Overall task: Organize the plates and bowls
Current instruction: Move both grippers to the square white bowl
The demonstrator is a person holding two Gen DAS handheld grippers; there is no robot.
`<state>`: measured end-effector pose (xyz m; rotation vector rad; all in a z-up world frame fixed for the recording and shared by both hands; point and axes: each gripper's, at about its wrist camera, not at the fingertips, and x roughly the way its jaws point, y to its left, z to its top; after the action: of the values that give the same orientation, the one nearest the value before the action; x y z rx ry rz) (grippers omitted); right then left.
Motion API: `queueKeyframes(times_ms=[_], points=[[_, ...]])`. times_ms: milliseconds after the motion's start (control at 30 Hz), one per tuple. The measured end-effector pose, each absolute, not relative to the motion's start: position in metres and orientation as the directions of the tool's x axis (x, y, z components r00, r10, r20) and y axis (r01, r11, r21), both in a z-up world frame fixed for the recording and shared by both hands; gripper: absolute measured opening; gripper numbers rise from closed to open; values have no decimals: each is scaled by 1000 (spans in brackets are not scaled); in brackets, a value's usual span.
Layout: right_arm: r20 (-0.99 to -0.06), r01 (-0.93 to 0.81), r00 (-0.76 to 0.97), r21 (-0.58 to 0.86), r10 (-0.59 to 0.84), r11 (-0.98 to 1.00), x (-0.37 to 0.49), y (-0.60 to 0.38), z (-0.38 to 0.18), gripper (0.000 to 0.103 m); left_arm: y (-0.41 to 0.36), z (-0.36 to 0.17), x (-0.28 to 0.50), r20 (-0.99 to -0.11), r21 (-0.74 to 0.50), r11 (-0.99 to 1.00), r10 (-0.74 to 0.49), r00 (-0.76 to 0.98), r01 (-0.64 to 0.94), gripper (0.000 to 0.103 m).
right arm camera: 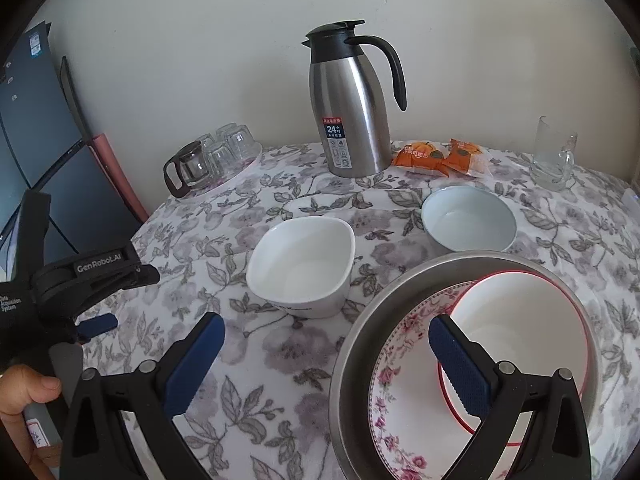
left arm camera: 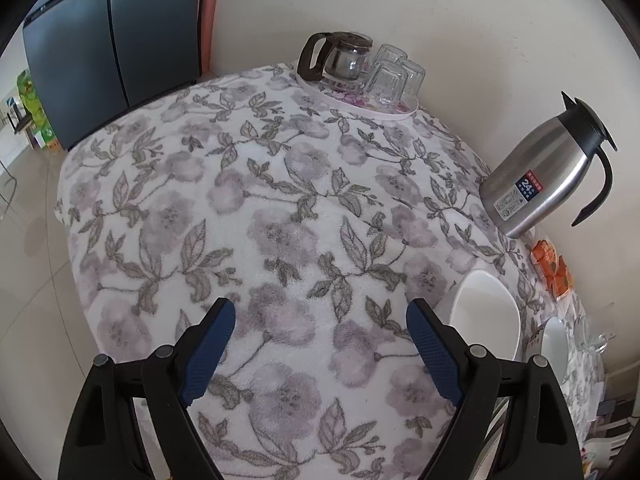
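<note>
Both jaws are spread wide with nothing between them: the left hand-held gripper (left arm camera: 320,320) is held released over bare floral cloth on the counter (left arm camera: 240,200), the square white bowl (left arm camera: 486,312) just to its right. Ahead of the released right hand-held gripper (right arm camera: 326,338) that bowl is seen, the round white bowl (right arm camera: 468,222) beyond, and stacked dishes in a metal basin (right arm camera: 360,344) under its right finger.

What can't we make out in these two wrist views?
- Right wrist: near side of the metal basin, floral plate and red-rimmed bowl is hidden by the right gripper and the frame edge.
- Left wrist: the square white bowl is partly hidden behind the left gripper; the round bowl is a sliver.
- Thermos label text too small.
</note>
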<state>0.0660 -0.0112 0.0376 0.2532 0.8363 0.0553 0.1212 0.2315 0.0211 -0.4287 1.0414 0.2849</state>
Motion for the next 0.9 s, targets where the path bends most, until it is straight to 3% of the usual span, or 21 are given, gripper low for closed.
queueKeyframes(times_ms=[133, 533, 667, 900], points=[[-731, 69, 665, 262, 151, 963, 76, -14, 36, 102, 237, 13, 130, -879, -281, 863, -57, 473, -419, 88], [-774, 126, 622, 249, 119, 960, 124, -15, 25, 78, 199, -4, 168, -850, -385, 888, -234, 473, -252, 86], [-806, 143, 581, 243, 118, 959, 139, -13, 11, 61, 184, -16, 177, -853, -405, 886, -278, 441, -226, 73], [-848, 173, 526, 177, 61, 969, 160, -12, -6, 39, 173, -32, 190, -852, -426, 881, -314, 418, -206, 67]])
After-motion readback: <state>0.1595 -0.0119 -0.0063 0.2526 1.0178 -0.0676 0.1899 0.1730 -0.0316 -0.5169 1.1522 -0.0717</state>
